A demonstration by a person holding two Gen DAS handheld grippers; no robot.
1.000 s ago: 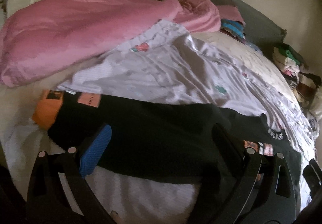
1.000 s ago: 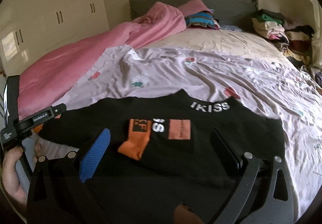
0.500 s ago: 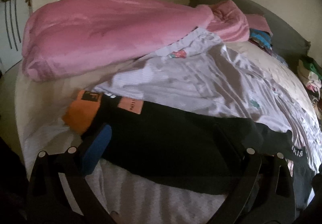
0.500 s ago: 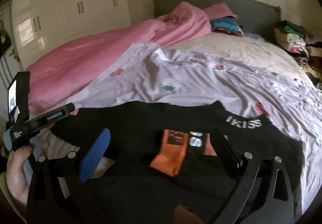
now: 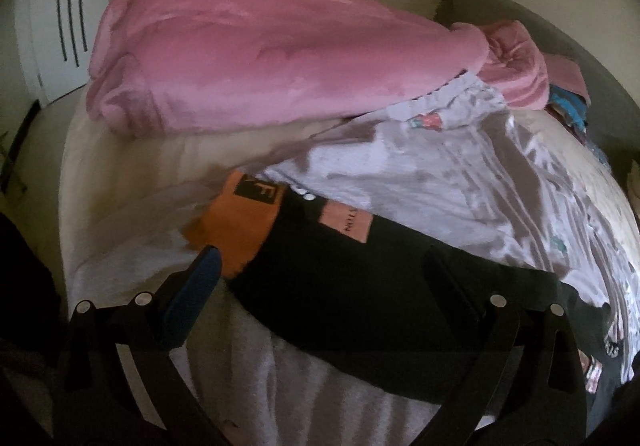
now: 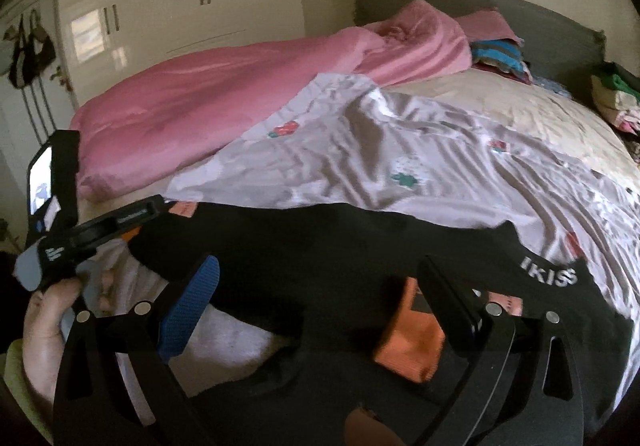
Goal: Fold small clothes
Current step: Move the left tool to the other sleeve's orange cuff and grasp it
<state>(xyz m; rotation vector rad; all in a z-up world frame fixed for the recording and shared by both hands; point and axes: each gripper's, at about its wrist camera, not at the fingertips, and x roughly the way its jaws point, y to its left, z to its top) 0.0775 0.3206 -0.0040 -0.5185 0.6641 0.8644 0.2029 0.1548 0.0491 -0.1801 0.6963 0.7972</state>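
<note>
Black top (image 5: pixel 360 286) lies spread flat on the bed, on the lilac patterned sheet (image 5: pixel 420 185), near the front edge. White "IKISS" lettering on its neckband (image 6: pixel 548 274) shows in the right wrist view. An orange sleeve cuff (image 5: pixel 236 226) lies at the garment's far left end in the left wrist view; a second orange cuff (image 6: pixel 412 342) lies folded over the black fabric in the right wrist view, just beside the right finger of that tool.

Left hand-held gripper (image 5: pixel 320 278): fingers spread wide, blue-padded finger (image 5: pixel 196 294) by the orange cuff, other finger over the black fabric. Nothing pinched; contact with the cloth cannot be told.

Right hand-held gripper (image 6: pixel 316 286): fingers spread wide above the black top, nothing between them. Blue pad (image 6: pixel 192 306) on the left finger.

In the right wrist view the left hand (image 6: pixel 44 326) grips the other tool's handle at lower left, phone screen (image 6: pixel 40 181) mounted on it.

Pink blanket (image 5: pixel 280 57) heaped along the bed's left side. Grey headboard (image 6: pixel 480 5) behind. Folded clothes pile (image 6: pixel 500 57) by the headboard, another pile (image 6: pixel 612 97) at far right. White wardrobe (image 6: pixel 180 5) against the wall.
</note>
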